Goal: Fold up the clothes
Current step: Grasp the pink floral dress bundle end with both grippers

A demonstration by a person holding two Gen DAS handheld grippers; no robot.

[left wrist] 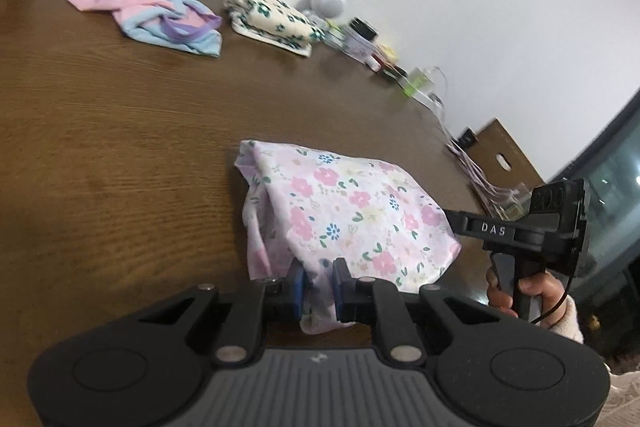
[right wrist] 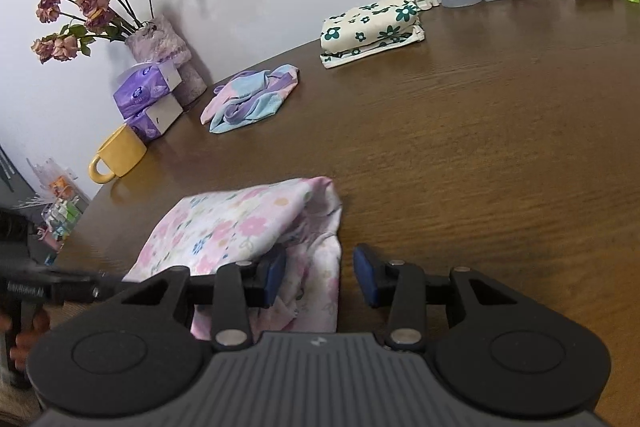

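Plainly, the risk sits in the grips. The left hand-held gripper [left wrist: 318, 287] has its pads pressed onto a small bunch at the near edge of the pink floral garment [left wrist: 344, 211], which lies in a loose, partly doubled heap on the table [left wrist: 120, 147] near its front edge. The pinch looks to hold only a tuck of thin cloth; a pull could slip it free, or drag one layer and leave the rest behind, spoiling the fold. The right hand-held gripper [right wrist: 320, 279] stands spread, one pad on the cloth and the other over bare wood, holding nothing. If it closes there it may catch a single layer or miss the hem. With just one corner held, a lift would twist the garment, and a tug toward the edge could send it off the table.

Counted: three garments — the floral one, a crumpled pink-and-blue one [right wrist: 250, 97], and a folded green-flowered one [right wrist: 370, 27] further back. Two hand-held grippers. One yellow mug [right wrist: 120, 155], two tissue packs [right wrist: 148, 99], one vase of dried roses [right wrist: 160, 39].
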